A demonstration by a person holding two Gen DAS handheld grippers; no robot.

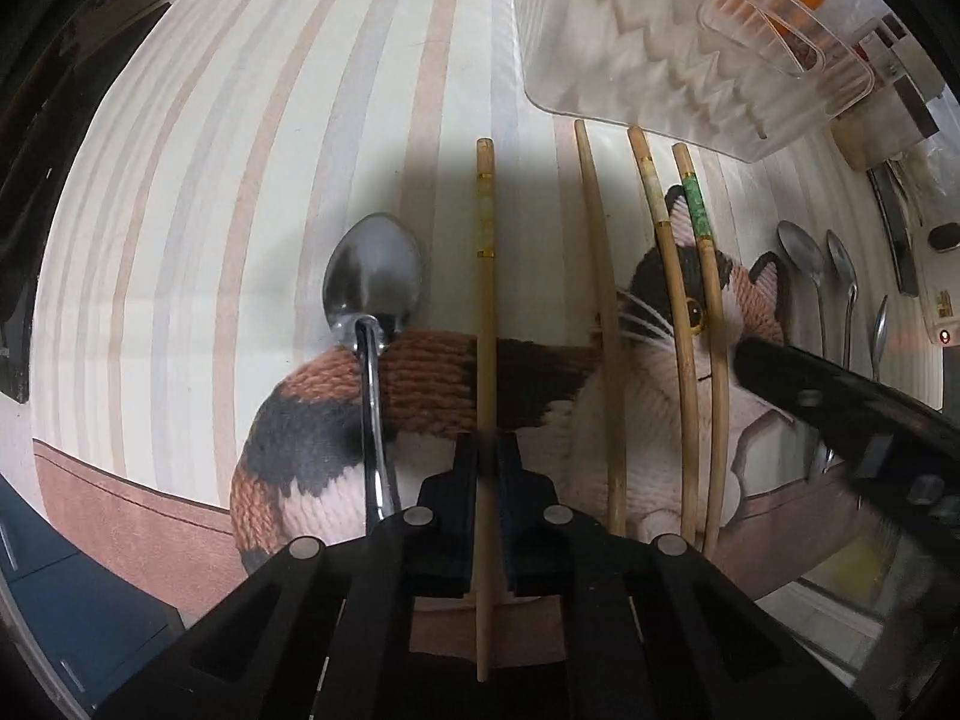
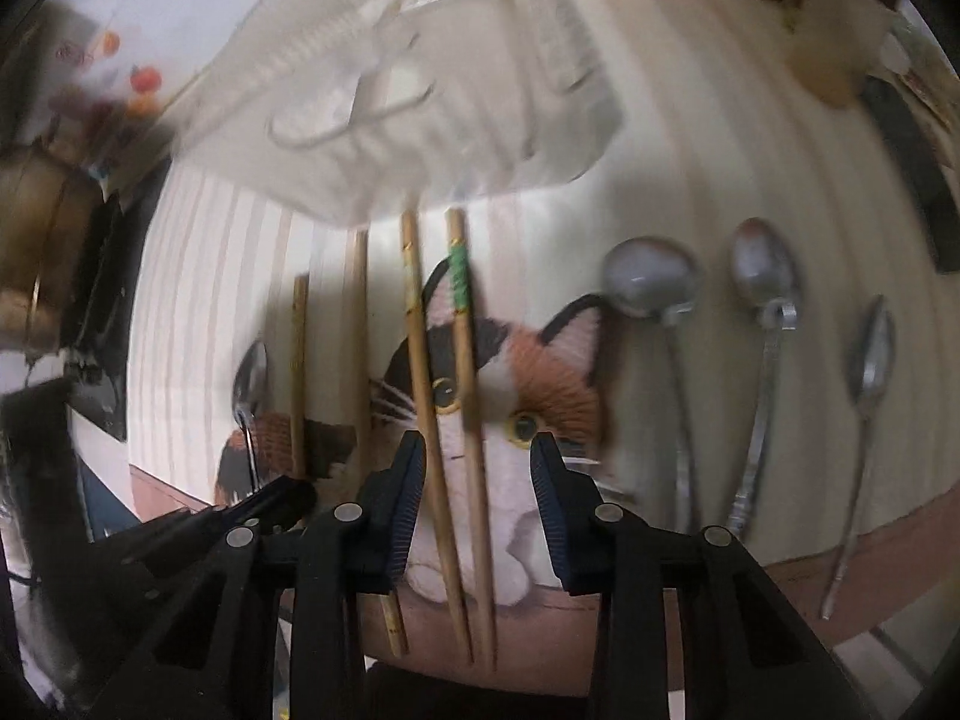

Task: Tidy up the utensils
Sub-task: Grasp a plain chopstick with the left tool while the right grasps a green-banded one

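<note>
In the left wrist view the left claw point(image 1: 487, 462) sits at lower centre, its two fingers pressed in on a gold-banded chopstick point(image 1: 485, 324) that runs straight up the frame between them. Left of it a metal spoon point(image 1: 372, 282) lies bowl-up on the cat-print mat point(image 1: 180, 210), just beside the chopstick but apart from it. To the right lie a plain chopstick point(image 1: 600, 300), then a pair with a green-wrapped chopstick point(image 1: 702, 276) on the outside. A clear plastic tray point(image 1: 672, 48) fills the upper right, its near edge just above the chopstick tips. The upper left of the mat is bare stripes.

In the right wrist view the right claw point(image 2: 474, 468) is spread wide at lower centre, holding nothing, its fingers either side of the chopstick pair point(image 2: 450, 420) lying on the mat. Three spoons point(image 2: 762, 360) lie side by side at right, well apart from the claw. The mat's brown border point(image 2: 840, 576) curves along the lower right. The tray looks blurred at top.
</note>
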